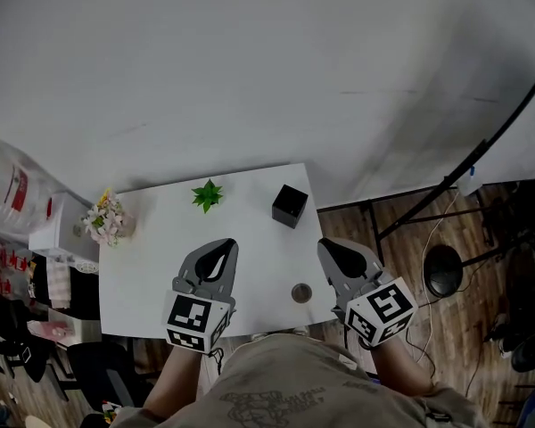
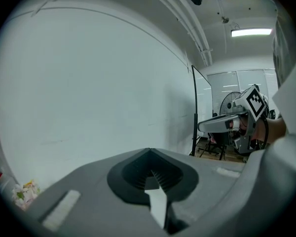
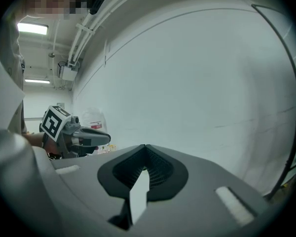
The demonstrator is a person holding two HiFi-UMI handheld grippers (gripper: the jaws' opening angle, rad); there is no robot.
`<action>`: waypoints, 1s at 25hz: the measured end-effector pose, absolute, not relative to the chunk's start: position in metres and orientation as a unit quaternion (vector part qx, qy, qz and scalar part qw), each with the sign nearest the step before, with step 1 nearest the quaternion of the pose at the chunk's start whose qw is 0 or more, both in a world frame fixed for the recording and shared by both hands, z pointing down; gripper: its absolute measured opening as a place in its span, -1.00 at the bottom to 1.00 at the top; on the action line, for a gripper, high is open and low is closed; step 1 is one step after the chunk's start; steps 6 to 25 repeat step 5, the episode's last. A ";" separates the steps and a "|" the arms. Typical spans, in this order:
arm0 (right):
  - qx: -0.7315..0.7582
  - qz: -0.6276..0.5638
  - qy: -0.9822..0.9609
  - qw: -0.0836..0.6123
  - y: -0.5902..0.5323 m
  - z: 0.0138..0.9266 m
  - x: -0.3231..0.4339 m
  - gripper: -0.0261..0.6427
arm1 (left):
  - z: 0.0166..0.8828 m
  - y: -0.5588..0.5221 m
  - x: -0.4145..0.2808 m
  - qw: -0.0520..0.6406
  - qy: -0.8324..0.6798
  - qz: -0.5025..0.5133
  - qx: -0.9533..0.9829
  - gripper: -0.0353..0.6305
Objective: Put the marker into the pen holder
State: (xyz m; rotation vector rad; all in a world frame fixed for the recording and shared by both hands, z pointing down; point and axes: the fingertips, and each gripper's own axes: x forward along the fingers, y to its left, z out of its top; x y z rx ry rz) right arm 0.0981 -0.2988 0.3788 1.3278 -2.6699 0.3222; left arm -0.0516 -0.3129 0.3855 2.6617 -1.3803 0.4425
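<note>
Hovering above the white rectangular counter (image 1: pixel 160 239), the grey left tool (image 1: pixel 221 248) and grey right tool (image 1: pixel 332 250) are both closed and empty, while the black cube-shaped pen holder (image 1: pixel 290 205) stands near its far right corner.

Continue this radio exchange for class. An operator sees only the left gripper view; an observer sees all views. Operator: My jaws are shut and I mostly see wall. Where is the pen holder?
Observer: The black pen holder stands near the far right corner of the white table, below your view.
Operator: Is a marker visible?
Observer: I see none; a small round brown object lies by the table's near right edge.
Operator: Is the right gripper empty?
Observer: Yes, its own view shows its jaws together on nothing.
</note>
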 end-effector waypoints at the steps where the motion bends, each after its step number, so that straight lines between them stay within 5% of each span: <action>1: 0.442 0.107 -0.888 0.071 -0.298 0.378 0.099 -0.84 | 0.383 -0.313 -0.050 0.054 -0.454 0.145 0.878 -0.89; 25: 0.443 0.100 -0.888 0.072 -0.299 0.372 0.106 -0.84 | 0.374 -0.312 -0.042 0.045 -0.450 0.137 0.881 -0.89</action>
